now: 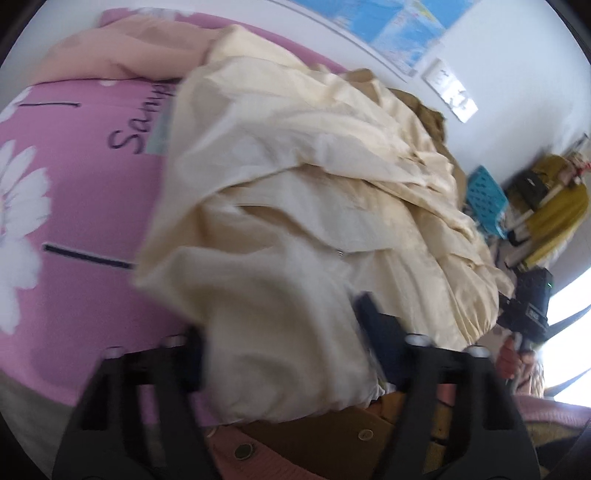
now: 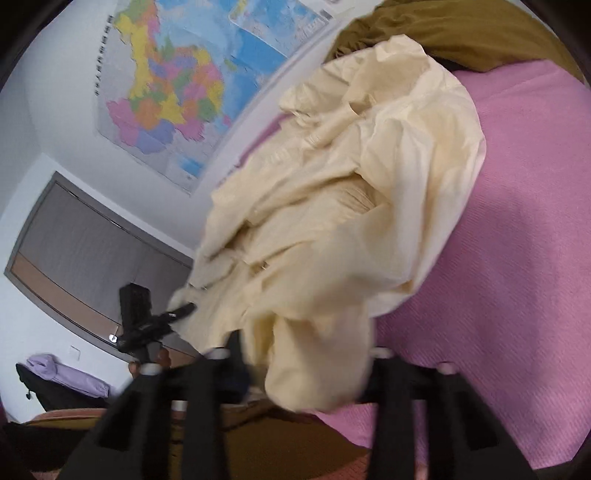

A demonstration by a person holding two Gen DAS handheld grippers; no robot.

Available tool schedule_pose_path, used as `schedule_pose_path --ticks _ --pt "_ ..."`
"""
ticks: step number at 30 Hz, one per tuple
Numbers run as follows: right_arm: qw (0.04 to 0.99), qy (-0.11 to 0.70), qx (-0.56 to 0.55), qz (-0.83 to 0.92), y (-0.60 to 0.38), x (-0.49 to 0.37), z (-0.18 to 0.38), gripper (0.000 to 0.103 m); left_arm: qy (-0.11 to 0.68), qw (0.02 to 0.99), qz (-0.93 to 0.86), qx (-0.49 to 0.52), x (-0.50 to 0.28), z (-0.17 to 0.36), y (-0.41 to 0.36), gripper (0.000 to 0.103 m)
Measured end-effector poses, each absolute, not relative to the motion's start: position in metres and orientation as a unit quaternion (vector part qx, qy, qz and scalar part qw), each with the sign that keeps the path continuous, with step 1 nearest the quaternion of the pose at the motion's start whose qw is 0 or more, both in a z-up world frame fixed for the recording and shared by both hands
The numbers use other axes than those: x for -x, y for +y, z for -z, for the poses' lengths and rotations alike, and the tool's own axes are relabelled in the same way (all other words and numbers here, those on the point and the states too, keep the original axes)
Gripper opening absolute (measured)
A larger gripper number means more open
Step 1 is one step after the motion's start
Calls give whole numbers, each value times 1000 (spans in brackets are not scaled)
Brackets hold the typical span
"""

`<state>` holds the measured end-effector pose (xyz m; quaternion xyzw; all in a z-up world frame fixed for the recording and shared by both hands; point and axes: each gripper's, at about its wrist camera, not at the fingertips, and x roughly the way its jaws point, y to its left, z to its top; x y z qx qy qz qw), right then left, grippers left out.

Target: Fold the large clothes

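A large cream-yellow garment hangs bunched and crumpled over a pink bed cover. My left gripper is shut on a fold of its cloth, which drapes between and over the fingers. In the right wrist view the same cream garment hangs above the pink cover, and my right gripper is shut on another bunch of it. Each gripper shows in the other's view: the right gripper at the far right, the left gripper at the lower left.
A brown garment lies behind the cream one. A peach cloth lies at the head of the bed. Maps hang on the white wall. A teal basket and yellow cloth stand at the right.
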<state>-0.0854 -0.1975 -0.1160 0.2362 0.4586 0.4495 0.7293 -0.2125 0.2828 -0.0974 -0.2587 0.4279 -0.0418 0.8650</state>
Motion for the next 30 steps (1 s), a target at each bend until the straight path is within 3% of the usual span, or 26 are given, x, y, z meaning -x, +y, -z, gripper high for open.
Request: schedule_pose_path --ticks 2,4,8,13,20,30 --pt "732 444 -244 -456 -203 88 107 22 415 868 43 270 219 91 287 41" --pt "732 425 -260 -465 -208 92 96 19 397 874 50 276 226 80 289 34" --pt "740 374 -266 -492 -217 107 57 17 361 884 73 288 243 47 290 27" --pt "746 331 -252 -520 -227 128 21 16 329 897 102 275 269 17 289 27" --pt "736 377 -280 -487 -220 104 40 16 363 872 112 308 253 32 297 31" --pt "753 348 -289 -478 -204 58 3 16 360 882 102 286 216 -17 308 31"
